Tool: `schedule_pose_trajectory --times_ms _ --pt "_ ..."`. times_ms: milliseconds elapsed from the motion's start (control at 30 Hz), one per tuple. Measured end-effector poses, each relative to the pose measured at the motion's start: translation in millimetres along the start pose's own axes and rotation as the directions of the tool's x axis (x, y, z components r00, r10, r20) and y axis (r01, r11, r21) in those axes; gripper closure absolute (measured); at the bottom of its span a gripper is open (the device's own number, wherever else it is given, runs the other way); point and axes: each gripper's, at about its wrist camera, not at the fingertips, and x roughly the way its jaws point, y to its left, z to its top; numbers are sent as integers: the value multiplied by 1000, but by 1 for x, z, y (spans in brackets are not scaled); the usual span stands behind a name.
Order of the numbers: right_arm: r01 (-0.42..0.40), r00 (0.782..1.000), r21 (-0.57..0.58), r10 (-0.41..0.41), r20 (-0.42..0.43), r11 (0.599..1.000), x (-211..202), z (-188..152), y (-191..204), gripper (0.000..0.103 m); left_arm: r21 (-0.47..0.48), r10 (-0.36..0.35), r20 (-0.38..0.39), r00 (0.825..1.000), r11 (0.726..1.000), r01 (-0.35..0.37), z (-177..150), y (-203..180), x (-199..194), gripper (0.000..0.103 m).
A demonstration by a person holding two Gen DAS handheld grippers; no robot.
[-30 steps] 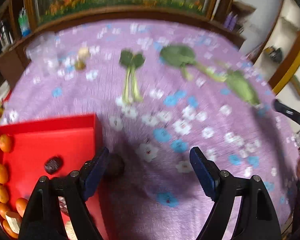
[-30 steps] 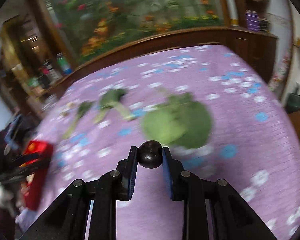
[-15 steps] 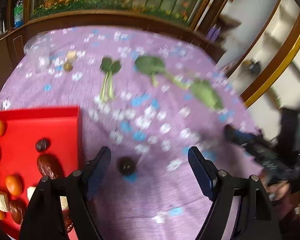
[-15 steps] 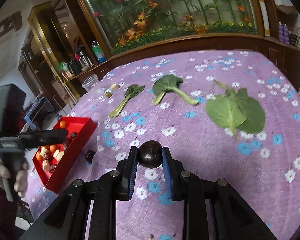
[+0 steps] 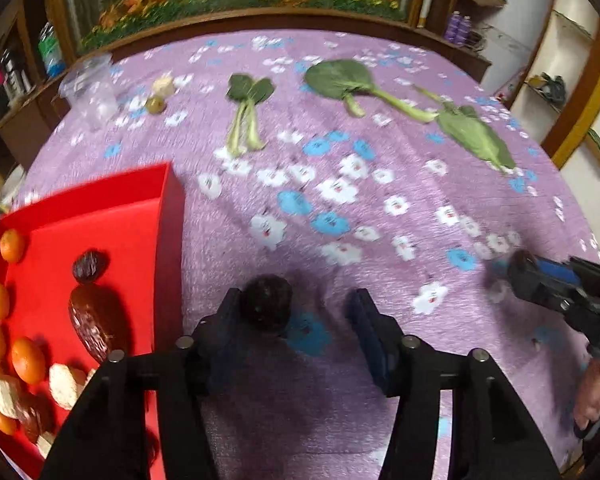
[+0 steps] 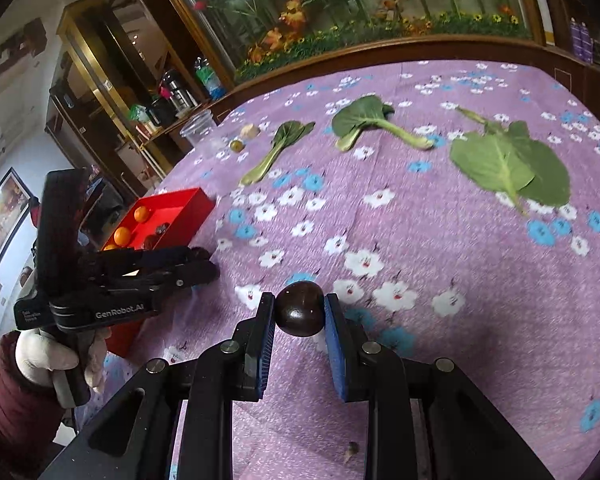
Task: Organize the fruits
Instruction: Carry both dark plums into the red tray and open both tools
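In the left wrist view a dark round fruit lies on the purple flowered cloth just right of the red tray. My left gripper straddles it with its jaws closing. The left finger touches the fruit and the right pad stands apart from it. The tray holds several small oranges, dark dates and pale chunks. In the right wrist view my right gripper is shut on another dark glossy fruit, held above the cloth. The left gripper shows there beside the tray.
Leafy greens lie across the far half of the table: a small bok choy, a broad leaf with stalk and a large leaf. A clear plastic cup and two small pale items sit at the far left. A gloved hand holds the left tool.
My left gripper has come in over the dark fruit beside the tray and its jaws have narrowed around it. The right gripper has carried its fruit lower and closer to the tray side.
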Motion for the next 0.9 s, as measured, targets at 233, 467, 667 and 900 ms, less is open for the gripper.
schedule_pose_trajectory --times_ms 233,467,667,900 --pt "15 1000 -23 -15 -6 1000 0 -6 10 77 -59 -16 80 997 998 21 -1 11 -12 82" --pt "-1 1000 -54 1 -7 999 -8 -6 32 77 -163 -59 187 981 982 90 -25 27 -62 81" --pt "-70 997 -101 69 -19 992 -5 2 77 76 -358 1 269 963 928 99 -64 89 -110 81" --pt "-185 981 -165 171 -96 969 41 17 155 76 -504 124 244 962 863 16 -94 154 -116 81"
